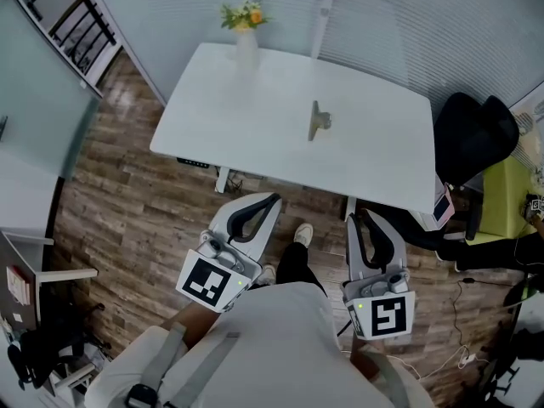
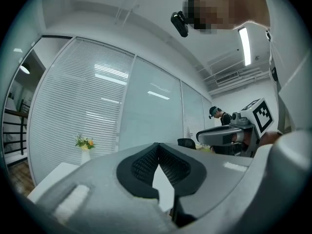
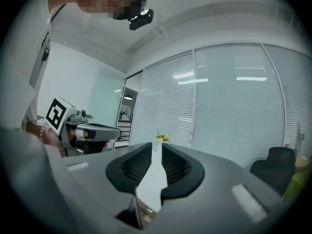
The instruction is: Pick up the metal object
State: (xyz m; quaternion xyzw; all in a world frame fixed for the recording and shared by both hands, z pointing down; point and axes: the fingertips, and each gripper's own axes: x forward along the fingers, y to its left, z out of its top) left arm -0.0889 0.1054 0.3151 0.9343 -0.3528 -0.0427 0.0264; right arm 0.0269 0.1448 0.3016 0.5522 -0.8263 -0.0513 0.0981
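**Head view:** The metal object [image 1: 319, 121] lies near the middle of the white table [image 1: 382, 155]. It is small and grey, and its exact shape is hard to read. A vase of flowers [image 1: 245, 32] stands at the table's far edge, well apart from it. Both grippers hang short of the table's near edge, over the wooden floor [image 1: 127, 202] and well away from the object. The left gripper [image 1: 269, 202] shows its black pads meeting at the tips. The right gripper [image 1: 364, 221] seems slightly parted, though this angle is poor. The person's body cuts off the bottom of the picture. A black chair [image 1: 472, 134] sits at the table's right end.

**Left gripper view:** The jaw tips are pressed together, with a wedge-shaped gap behind them, and they pinch nothing. The gripper's own body hides most of the table. The vase shows at the left, and the object cannot be made out.

**Right gripper view:** The jaws stand a narrow slit apart and hold nothing. The tabletop shows through the slit, with the vase just beyond the tips. The object cannot be made out here either.
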